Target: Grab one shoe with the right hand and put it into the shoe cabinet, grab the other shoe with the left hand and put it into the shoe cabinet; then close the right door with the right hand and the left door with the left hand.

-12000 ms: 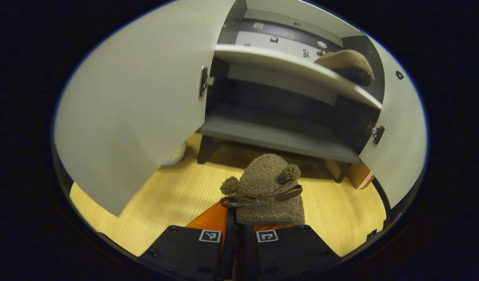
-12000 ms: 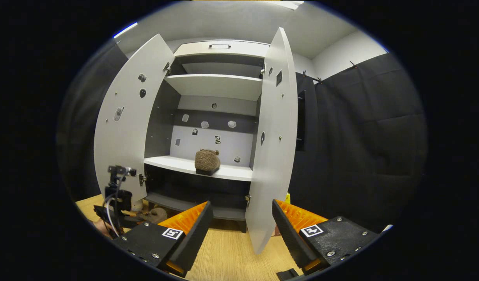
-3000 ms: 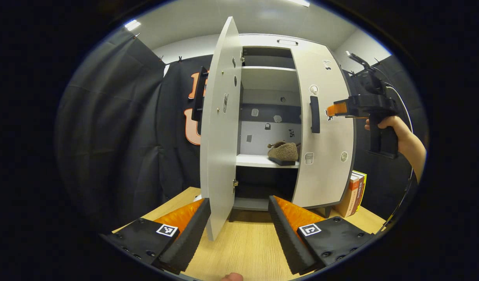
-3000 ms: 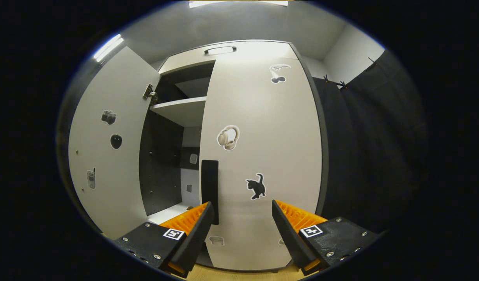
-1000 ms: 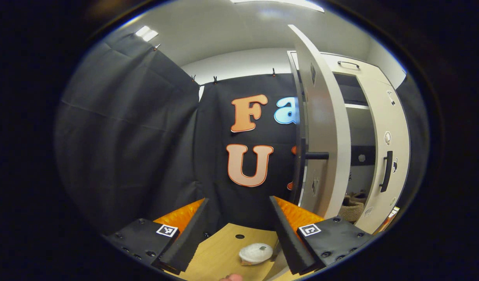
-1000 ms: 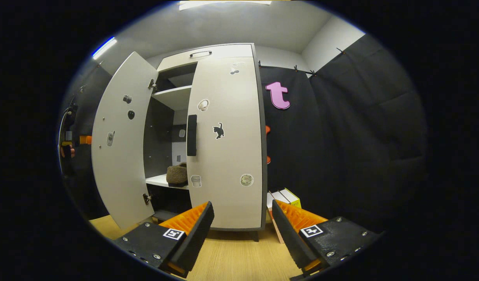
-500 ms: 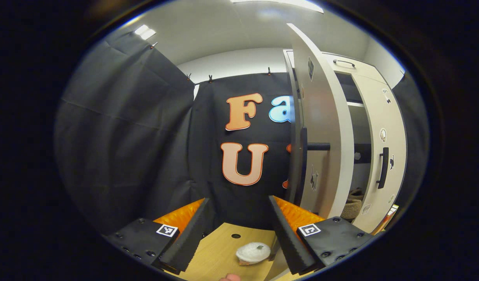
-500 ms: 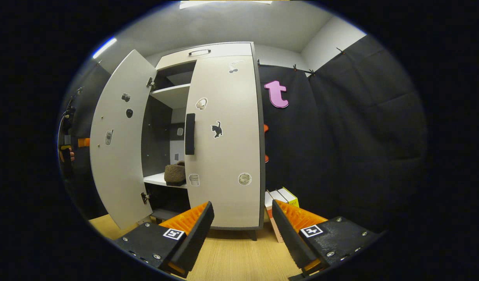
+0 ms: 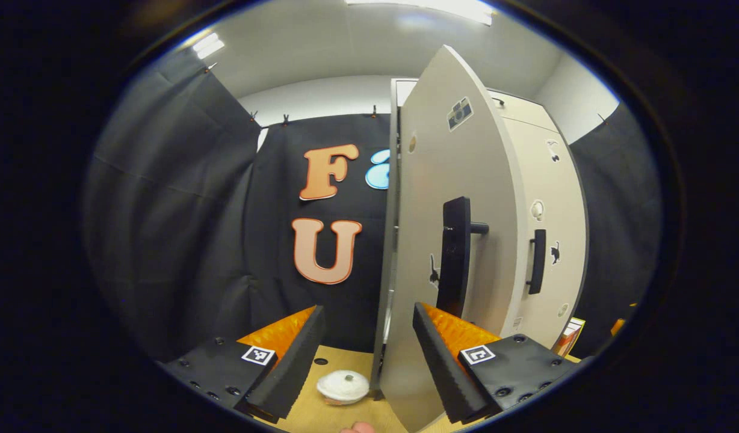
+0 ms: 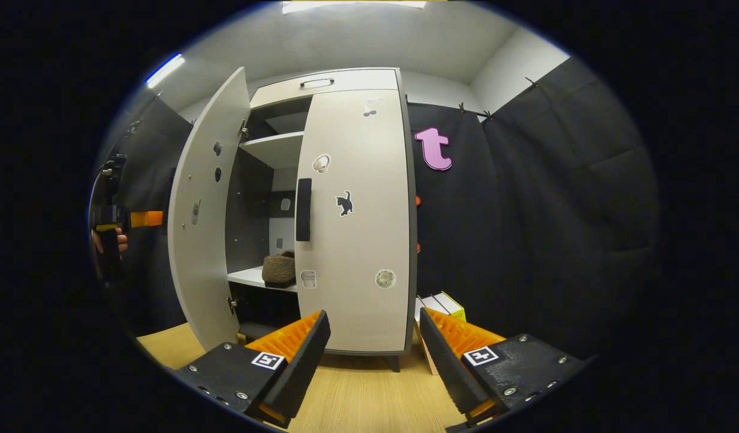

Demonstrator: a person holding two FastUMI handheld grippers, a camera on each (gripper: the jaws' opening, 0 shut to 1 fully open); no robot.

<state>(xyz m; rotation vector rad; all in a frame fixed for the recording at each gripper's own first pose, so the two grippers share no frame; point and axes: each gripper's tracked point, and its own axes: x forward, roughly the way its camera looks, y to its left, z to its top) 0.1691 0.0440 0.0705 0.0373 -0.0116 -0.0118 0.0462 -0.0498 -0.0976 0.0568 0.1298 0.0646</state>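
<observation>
1. The shoe cabinet [image 10: 351, 84] is a tall, flat-panelled box in a smooth pale finish with dark edges; it stands in the centre of the right gripper view on a light wood-grain floor [image 10: 369, 397]
2. Its right door [image 10: 357, 240] lies flush against the carcass, with a long dark bar handle [image 10: 303, 209] and small stickers on its face
3. The left door [image 10: 204, 228] stands part open at centre left of that view; in the left gripper view the same door [image 9: 429, 180] rises through the middle of the frame, its dark handle [image 9: 454, 255] just above the gripper's right finger
4. Through the gap between the doors, a fuzzy brown shoe [image 10: 279, 269] sits on a pale shelf [image 10: 249, 276] at mid height inside the cabinet; whether a second shoe sits behind it I cannot tell
5. The left gripper [image 9: 367, 349] has its ridged fingers spread apart with nothing between them, the lower edge of the left door showing in the gap; it also appears at the far left of the right gripper view [image 10: 138, 219], held in a hand [image 10: 108, 240]
6. The right gripper [image 10: 372, 355] is likewise spread wide and empty, low in its frame in front of the cabinet's base
7. A small white round object [image 9: 343, 386] lies on the floor at the bottom of the left gripper view, and some books [image 10: 439, 304] stand beside the cabinet's lower right corner
</observation>
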